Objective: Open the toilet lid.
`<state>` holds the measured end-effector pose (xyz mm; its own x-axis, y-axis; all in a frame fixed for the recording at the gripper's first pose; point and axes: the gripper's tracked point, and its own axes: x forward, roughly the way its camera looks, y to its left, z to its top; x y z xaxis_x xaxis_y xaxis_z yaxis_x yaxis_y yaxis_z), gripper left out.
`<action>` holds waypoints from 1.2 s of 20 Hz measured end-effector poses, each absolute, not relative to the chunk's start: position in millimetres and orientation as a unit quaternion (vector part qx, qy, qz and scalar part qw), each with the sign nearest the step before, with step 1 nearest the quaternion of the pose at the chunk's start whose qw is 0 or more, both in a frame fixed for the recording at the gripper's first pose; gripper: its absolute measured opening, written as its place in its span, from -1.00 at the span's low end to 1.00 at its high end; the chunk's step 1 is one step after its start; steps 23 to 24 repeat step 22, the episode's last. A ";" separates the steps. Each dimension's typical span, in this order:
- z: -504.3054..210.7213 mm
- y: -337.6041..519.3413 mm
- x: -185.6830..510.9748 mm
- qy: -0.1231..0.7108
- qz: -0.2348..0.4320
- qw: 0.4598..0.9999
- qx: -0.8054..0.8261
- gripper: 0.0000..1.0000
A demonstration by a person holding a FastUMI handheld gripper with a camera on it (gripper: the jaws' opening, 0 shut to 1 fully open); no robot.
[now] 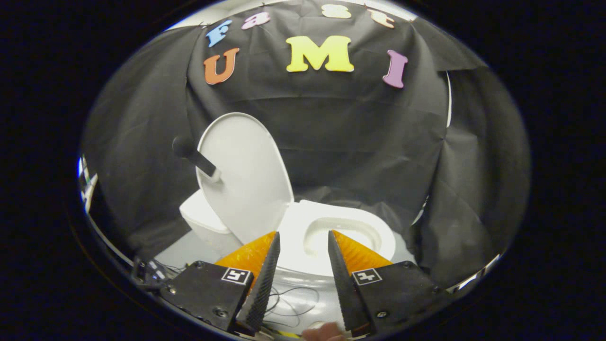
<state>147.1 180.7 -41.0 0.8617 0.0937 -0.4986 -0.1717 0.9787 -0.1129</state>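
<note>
A small white toilet (293, 246) stands just ahead of my fingers. Its white lid (244, 175) is raised, standing upright and leaning back toward the tank (201, 220) on the left. A short dark handle (194, 155) sticks out from the lid's left side. The seat ring and the bowl opening (348, 232) lie uncovered beyond the fingertips. My gripper (303, 234) is open, its two fingers apart, with nothing between them but the toilet's rim further off. It touches neither the lid nor the seat.
Black cloth hangs behind and on both sides of the toilet, close to its right side. The toilet rests on a pale surface (184, 246) with thin dark wires (296, 303) lying below the fingers. A fingertip of a hand (324, 333) shows between the gripper's bases.
</note>
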 end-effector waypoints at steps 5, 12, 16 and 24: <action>-52.8 145.1 122.7 0.239 0.045 0.968 -0.056 0.29; -54.1 94.2 84.6 0.200 -0.002 0.979 -0.028 0.28; -43.9 81.8 65.9 0.164 -0.002 0.986 -0.024 0.28; -40.4 69.4 34.8 0.143 0.008 0.989 -0.023 0.66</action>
